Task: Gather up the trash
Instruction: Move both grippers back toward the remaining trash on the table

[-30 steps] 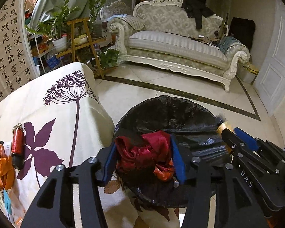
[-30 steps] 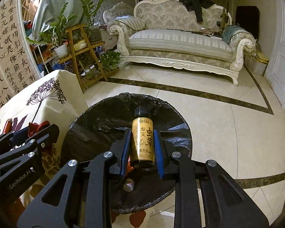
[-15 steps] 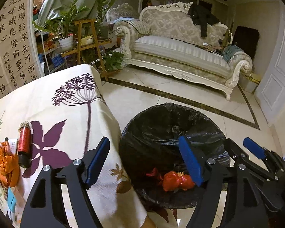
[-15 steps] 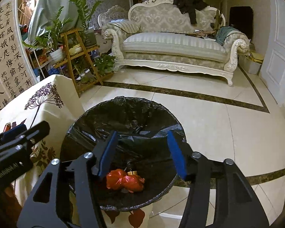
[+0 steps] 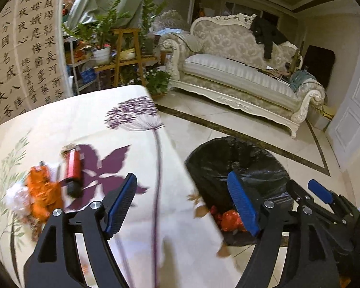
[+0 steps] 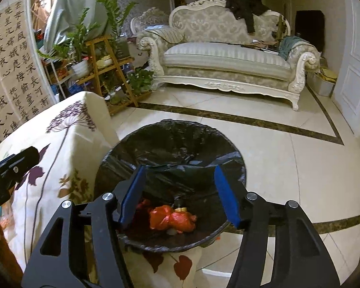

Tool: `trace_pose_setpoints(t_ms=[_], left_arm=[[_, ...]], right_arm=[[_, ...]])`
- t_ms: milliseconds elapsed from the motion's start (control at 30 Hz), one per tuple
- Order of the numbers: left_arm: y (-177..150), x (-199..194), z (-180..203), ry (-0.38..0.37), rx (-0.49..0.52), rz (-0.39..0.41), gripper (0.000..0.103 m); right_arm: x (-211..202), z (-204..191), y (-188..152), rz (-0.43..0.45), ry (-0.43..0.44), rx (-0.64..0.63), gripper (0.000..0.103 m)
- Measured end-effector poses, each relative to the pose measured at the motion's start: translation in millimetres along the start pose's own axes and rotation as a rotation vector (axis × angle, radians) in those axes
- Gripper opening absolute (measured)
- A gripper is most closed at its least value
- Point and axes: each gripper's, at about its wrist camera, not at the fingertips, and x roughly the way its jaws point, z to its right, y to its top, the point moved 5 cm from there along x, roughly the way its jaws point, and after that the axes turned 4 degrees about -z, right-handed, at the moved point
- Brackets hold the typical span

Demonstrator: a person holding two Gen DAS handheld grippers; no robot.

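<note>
My left gripper [image 5: 181, 180] hangs over the table's edge beside the bin, its jaws opening with nothing between them. On the flowered tablecloth [image 5: 84, 120] to its left lie a red cylinder [image 5: 73, 165], an orange wrapper [image 5: 42, 192] and a white crumpled scrap [image 5: 14, 194]. My right gripper [image 6: 180, 170] is above the black-lined bin [image 6: 175, 129], its jaws also opening and empty. Down in the bin lie a crumpled red wrapper [image 6: 172, 218] and a gold-necked bottle [image 6: 180, 207], partly hidden under the wrapper.
The bin stands on the tiled floor [image 6: 288, 148] against the table's corner. Farther back are a white sofa [image 6: 228, 62], a wooden plant stand [image 6: 108, 67] and a calligraphy wall [image 5: 24, 48]. A white door [image 6: 357, 67] is at the right.
Both grippers opened. The red wrapper left the left one and the gold bottle left the right one, and both now lie in the bin. The left gripper swung left toward the table.
</note>
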Motion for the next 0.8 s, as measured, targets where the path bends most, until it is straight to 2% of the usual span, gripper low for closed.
trace_pose_setpoints(t_ms=[67,533,800], left_arm=[[-5,-6,-10,0.015,-0.010,0.000,0.075],[-54,-47,-118,0.182,-0.135,-0.023,0.075],[-73,-44,-153,0.216,-0.169,-0.067,0.075]], right_arm=[[-2,-11,-2,-0.001,0.017,-0.014,0.062],[-22,-103,-22,-0.018,0.146,-0.160,0.063],[-27,-144,-37,-0.043,0.195,-0.233,0.063]])
